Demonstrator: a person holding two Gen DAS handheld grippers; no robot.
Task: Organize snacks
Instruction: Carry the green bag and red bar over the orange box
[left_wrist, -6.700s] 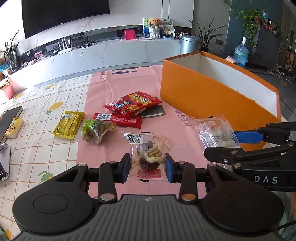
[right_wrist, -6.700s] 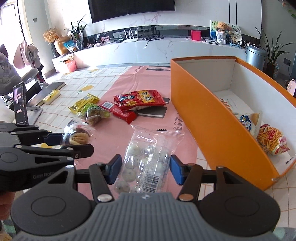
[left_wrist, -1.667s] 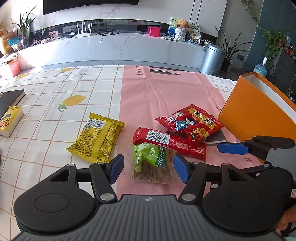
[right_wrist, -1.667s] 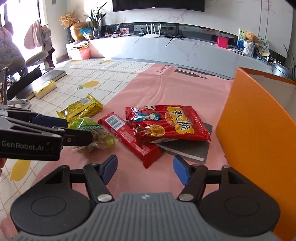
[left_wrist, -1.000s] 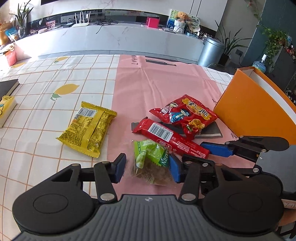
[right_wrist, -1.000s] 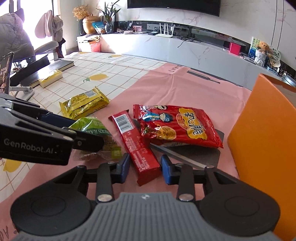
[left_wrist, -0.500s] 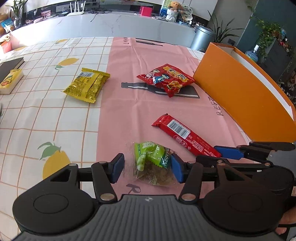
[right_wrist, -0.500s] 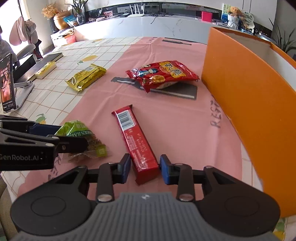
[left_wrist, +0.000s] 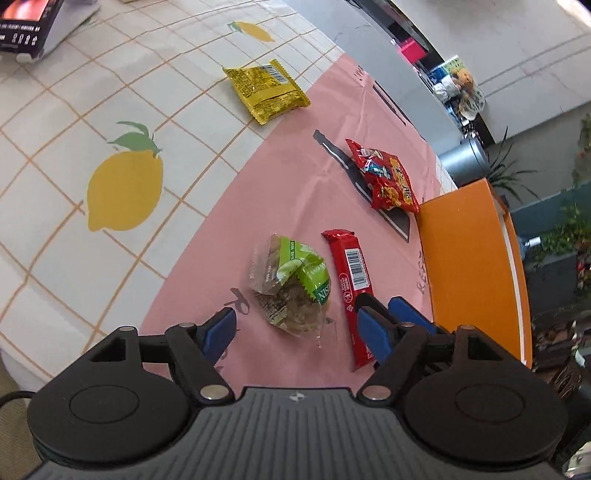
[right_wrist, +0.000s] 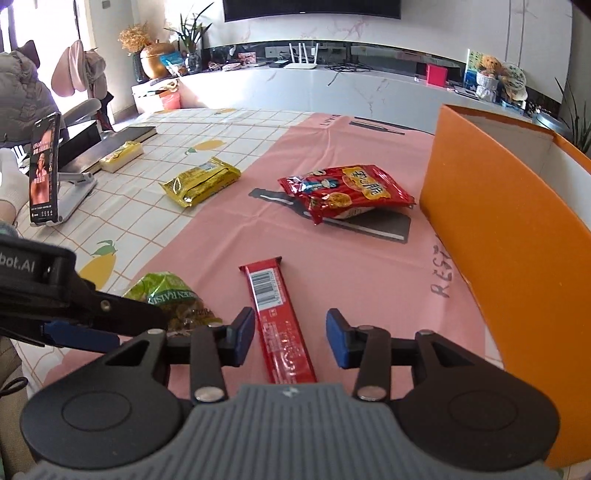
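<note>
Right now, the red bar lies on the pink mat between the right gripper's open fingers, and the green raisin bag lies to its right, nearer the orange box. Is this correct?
One part is wrong. The green raisin bag lies to the left of the red bar, away from the orange box; the right wrist view shows this. The rest holds: the bar lies on the pink mat between the fingers of the right gripper, whose jaws are opening.

Bright daylight, strongest from far left of right wrist view, washed out there. Soft short shadows under red chip bag (right_wrist: 347, 192) and green raisin pack (left_wrist: 291, 280). Strong fisheye bending at edges; tablecloth (left_wrist: 74, 122) grid curved. Left wrist view tilted, far background slightly blurred.
</note>
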